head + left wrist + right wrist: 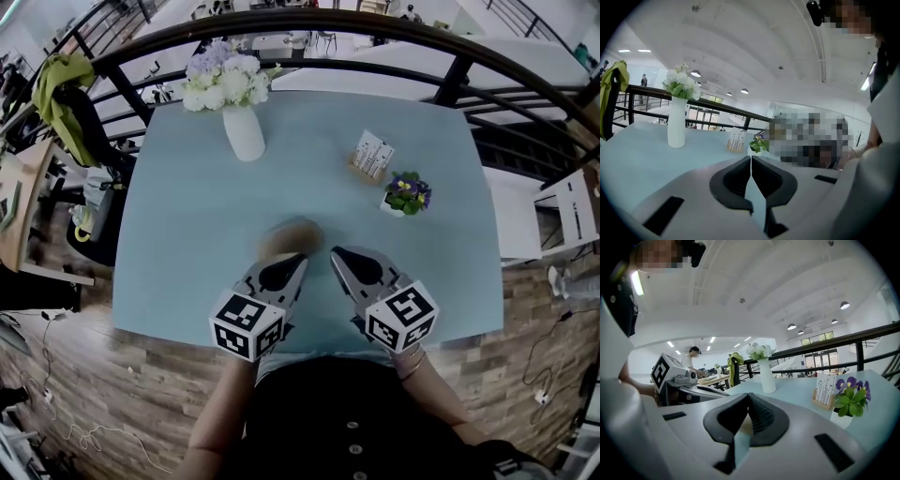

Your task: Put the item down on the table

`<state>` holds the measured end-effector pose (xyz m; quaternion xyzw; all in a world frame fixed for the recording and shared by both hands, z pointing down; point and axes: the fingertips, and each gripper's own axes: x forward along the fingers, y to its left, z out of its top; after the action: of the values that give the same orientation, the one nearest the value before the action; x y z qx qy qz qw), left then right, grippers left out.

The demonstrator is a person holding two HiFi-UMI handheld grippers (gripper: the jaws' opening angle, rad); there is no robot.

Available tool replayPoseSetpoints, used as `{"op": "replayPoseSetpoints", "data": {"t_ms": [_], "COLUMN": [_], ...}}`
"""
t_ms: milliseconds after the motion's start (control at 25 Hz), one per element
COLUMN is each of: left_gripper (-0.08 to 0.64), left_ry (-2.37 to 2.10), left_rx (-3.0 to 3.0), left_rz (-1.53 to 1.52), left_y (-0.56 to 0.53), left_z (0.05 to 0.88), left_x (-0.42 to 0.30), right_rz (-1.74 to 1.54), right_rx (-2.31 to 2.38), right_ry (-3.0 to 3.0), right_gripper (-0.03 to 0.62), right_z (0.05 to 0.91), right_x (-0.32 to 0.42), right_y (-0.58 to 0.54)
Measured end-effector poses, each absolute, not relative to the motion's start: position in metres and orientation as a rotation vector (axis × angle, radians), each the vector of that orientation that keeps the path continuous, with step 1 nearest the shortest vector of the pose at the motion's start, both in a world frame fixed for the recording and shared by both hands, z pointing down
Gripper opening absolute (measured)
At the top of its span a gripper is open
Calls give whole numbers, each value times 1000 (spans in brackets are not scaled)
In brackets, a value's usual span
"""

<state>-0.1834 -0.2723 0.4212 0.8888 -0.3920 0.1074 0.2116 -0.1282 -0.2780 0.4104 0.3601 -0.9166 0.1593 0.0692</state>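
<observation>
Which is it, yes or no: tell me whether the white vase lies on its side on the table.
No, the white vase stands upright on the table, with its flowers at the top.

Head view: overhead, steeply down on whole table (187, 225). Left and right gripper views: low at near edge, side by side, facing far. Shared: vase (244, 133), card holder (372, 156), potted flowers (407, 194).

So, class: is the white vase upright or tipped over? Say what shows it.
Upright. The white vase stands on its base on the table, flowers pointing up.
</observation>
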Motion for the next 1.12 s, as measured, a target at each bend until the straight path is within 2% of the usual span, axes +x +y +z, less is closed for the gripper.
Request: {"op": "replayPoseSetpoints", "data": {"t_ms": [1120], "left_gripper": [17], "left_ry": [-1082], "left_rx": [2358], "left_rz": [422], "left_y": [-264], "left_z": [459], "left_x": [-193], "right_rz": [534], "right_rx": [1050], "right_ry": [-2698], "right_gripper": [6], "right_z": [441], "right_x": [-140], "right_y": [-264]}}
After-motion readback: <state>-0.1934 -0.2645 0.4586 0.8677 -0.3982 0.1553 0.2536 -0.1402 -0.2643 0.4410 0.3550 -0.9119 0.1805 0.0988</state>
